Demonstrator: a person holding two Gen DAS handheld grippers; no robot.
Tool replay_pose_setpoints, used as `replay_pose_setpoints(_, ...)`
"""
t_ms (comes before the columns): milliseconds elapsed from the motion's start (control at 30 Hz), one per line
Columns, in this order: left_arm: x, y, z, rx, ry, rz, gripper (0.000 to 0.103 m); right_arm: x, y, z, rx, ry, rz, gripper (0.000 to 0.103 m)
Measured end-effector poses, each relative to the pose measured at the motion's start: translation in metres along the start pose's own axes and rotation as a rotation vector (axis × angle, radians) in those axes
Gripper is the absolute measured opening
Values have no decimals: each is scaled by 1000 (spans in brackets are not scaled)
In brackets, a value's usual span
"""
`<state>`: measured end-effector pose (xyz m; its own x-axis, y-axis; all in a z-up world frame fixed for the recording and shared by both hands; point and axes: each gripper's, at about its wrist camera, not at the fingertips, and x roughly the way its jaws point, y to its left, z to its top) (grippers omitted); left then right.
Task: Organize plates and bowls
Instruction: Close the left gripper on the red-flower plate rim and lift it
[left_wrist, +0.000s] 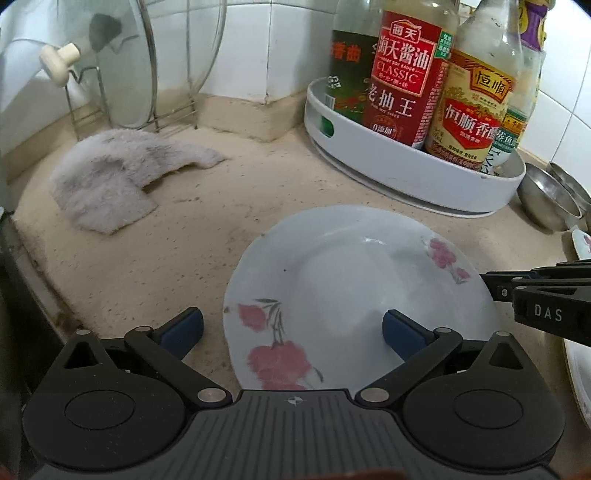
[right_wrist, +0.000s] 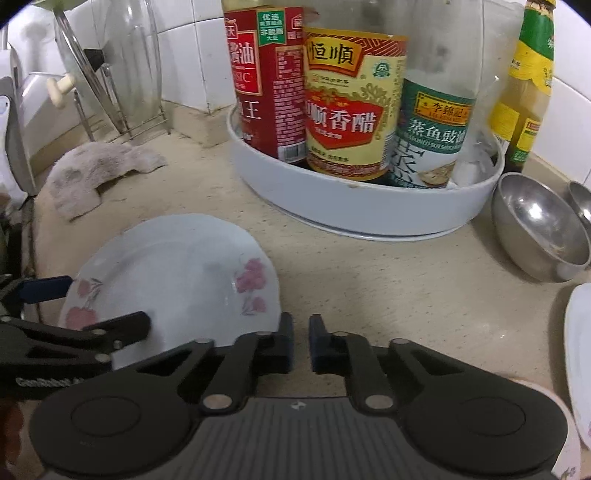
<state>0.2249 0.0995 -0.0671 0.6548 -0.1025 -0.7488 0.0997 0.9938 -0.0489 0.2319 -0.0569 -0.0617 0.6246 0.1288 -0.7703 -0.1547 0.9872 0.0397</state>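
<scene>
right claw (right_wrist: 301, 341) was pinched together on nothing, just right of the floral plate (right_wrist: 173, 280) at 9 o'clock on the desk (right_wrist: 388, 280). left claw (left_wrist: 291, 328) stood apart, straddling the plate's rim. gathering plates seemed underway; next, closing on that rim.

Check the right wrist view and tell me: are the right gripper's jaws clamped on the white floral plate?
No. The right gripper is shut on nothing, just beside the rim of the white floral plate lying on the beige countertop.
</scene>
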Motion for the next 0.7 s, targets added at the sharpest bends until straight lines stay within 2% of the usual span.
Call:
replay_pose_setpoints(167,-3,4,-1,26,-10,-31,101,-1,-1,-2,8,-4,20,5)
replay_pose_setpoints(333,-7,11,-5,55,-58,-86,89,-2,-3,-6,17,-29,27,6)
replay_pose_setpoints(567,-8,12,-3,35,-78,-83,75,-5,-5,-10,27,-35,31,6)
replay_pose_setpoints(633,-10,17,-2,6,-79,-76,65,-7,-2,-11,18,-38,28,5)
replay_pose_setpoints(700,-11,19,1,-16,-73,-64,59,-7,0,-13,14,-45,21,5)
